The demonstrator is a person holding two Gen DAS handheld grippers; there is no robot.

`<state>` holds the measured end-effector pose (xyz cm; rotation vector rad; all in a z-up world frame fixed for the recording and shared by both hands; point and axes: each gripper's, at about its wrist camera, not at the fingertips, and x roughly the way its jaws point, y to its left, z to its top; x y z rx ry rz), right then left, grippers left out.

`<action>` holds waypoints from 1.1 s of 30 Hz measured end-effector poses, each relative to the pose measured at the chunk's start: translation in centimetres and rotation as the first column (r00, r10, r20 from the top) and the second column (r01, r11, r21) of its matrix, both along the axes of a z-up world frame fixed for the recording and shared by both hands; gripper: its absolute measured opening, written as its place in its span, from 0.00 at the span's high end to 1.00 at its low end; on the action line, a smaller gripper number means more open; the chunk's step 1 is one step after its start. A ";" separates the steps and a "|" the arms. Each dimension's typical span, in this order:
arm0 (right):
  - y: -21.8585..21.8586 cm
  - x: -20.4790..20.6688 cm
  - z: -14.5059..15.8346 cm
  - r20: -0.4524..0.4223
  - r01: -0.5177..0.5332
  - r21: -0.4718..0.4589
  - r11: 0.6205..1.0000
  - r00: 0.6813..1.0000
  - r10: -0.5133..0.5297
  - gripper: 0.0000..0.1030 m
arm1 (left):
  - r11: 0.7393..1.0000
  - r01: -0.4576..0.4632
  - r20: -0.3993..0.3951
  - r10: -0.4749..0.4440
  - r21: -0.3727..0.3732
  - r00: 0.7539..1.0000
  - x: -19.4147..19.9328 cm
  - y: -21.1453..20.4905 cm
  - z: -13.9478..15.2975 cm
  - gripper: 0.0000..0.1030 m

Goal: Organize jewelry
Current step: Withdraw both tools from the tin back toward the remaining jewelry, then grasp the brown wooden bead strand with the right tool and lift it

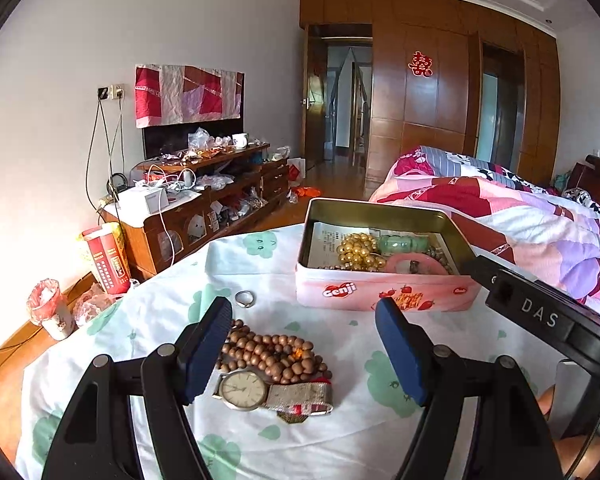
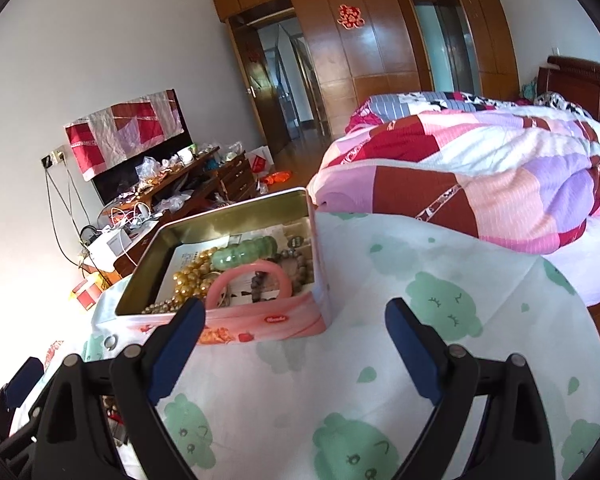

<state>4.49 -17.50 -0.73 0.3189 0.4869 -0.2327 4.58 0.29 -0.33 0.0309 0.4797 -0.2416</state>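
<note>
Silver ring [image 1: 245, 298]: lies on the cloth-covered counter [image 1: 340, 432], just beyond the left finger of the left hand-held gripper [image 1: 304, 322].
Left hand-held gripper: jaws spread wide, nothing between the pads; it hovers over the loose jewelry.
Wooden bead strand [image 1: 274, 354]: heaped on the counter between the spread fingers.
Wristwatch [image 1: 244, 390]: lies face up, touching the near side of the beads, with a woven band [image 1: 300, 397].
Pink tin [image 1: 384, 290]: open, behind the loose pieces; it holds gold beads [image 1: 356, 254], a green bangle [image 1: 398, 243] and a pink bangle [image 1: 414, 266].
Right hand-held gripper [image 2: 296, 320]: jaws spread, empty; it sits just before the tin's near right corner.
Bed [image 2: 480, 160]: behind the counter, to the right.
</note>
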 end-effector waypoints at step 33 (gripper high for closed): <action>7.2 -1.1 -0.5 -0.039 -0.370 -0.079 0.926 0.929 0.368 0.41 | 0.961 -0.255 -0.091 0.245 -0.107 0.965 -1.0 10.5 0.0 0.28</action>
